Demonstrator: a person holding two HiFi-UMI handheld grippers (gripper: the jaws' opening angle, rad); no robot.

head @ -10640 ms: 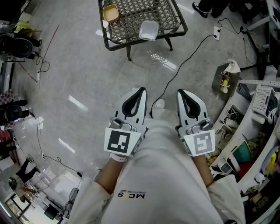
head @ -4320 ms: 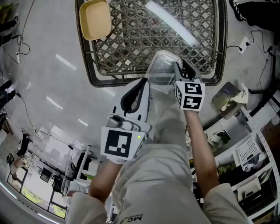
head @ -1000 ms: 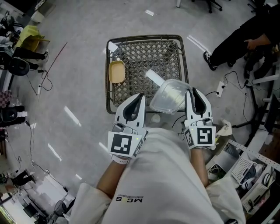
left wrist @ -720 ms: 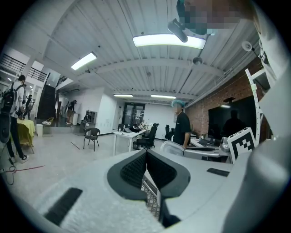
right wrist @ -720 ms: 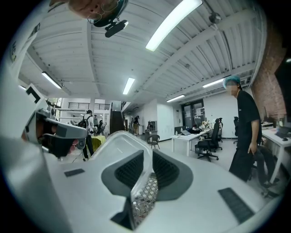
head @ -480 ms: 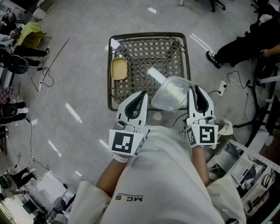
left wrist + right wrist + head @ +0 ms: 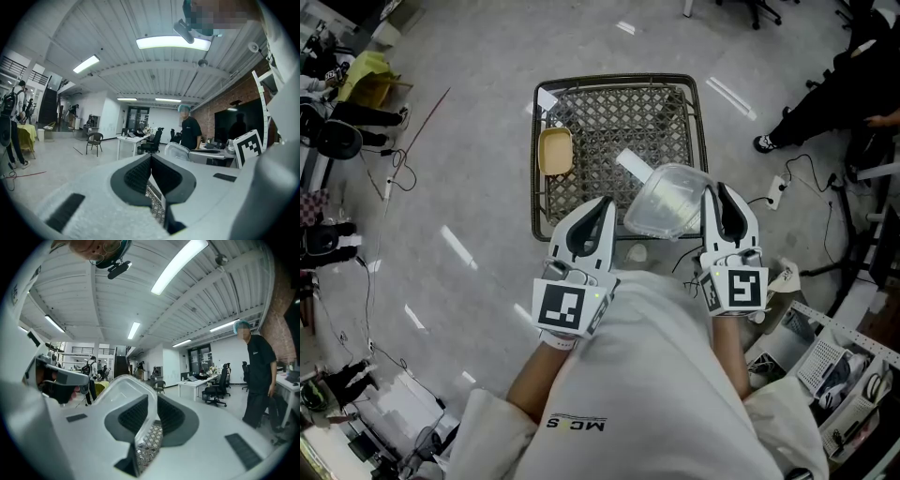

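Person in dark clothing [image 7: 853, 80] at 2 o'clock has shifted toward frame edge since half a second ago; grippers and load unchanged. Right gripper [image 7: 722, 191] remains clamped on rim of clear plastic container [image 7: 667, 202]. Container tilted, at 9 o'clock of right jaw tips, over 5 o'clock corner of wicker basket table [image 7: 535, 178]. Left gripper [image 7: 604, 202] jaws pressed together, nothing between, just beside container at its 9 o'clock. Yellow tray [image 7: 553, 150] on wicker, 11 o'clock of left gripper.
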